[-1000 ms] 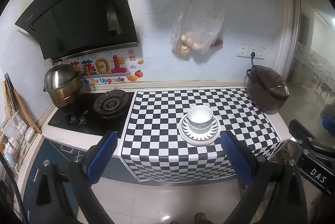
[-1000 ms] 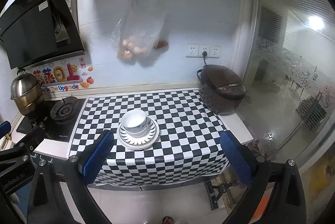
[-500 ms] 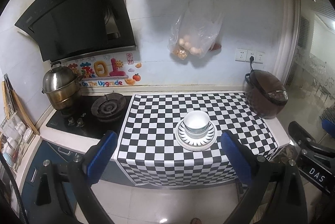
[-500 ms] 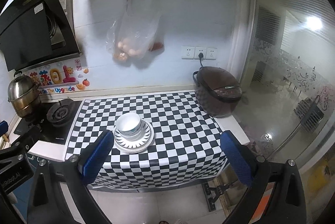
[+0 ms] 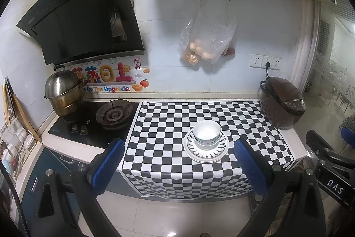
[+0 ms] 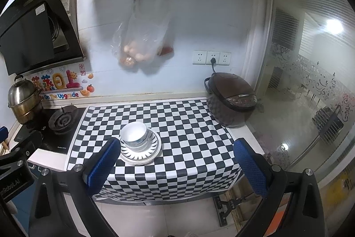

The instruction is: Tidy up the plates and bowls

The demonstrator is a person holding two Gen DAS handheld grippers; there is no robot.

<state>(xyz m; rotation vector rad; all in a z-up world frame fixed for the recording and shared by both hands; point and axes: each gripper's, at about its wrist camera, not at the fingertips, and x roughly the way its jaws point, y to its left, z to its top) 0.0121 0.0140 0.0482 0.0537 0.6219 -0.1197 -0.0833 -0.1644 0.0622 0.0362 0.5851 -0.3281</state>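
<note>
White bowls [image 5: 206,133] sit nested on a stack of white plates with a black ray pattern [image 5: 207,153], on the checkered cloth [image 5: 168,126] of the counter. The stack also shows in the right wrist view, bowls [image 6: 134,134] on plates [image 6: 142,153]. My left gripper [image 5: 177,161] is open and empty, held off the counter's front edge, well short of the stack. My right gripper [image 6: 177,161] is open and empty, also in front of the counter, with its left finger [image 6: 104,163] overlapping the plates' left edge in view.
A brown rice cooker [image 5: 283,102] stands at the counter's right end. A gas hob [image 5: 113,114] and steel pot [image 5: 63,93] are at left under a black hood [image 5: 82,15]. A plastic bag of food [image 5: 206,37] hangs on the wall. The other gripper's body [image 5: 328,168] shows at right.
Both grippers have drawn back from the counter, so the stack looks smaller and more of the floor shows. The bowls and plates have not moved.
</note>
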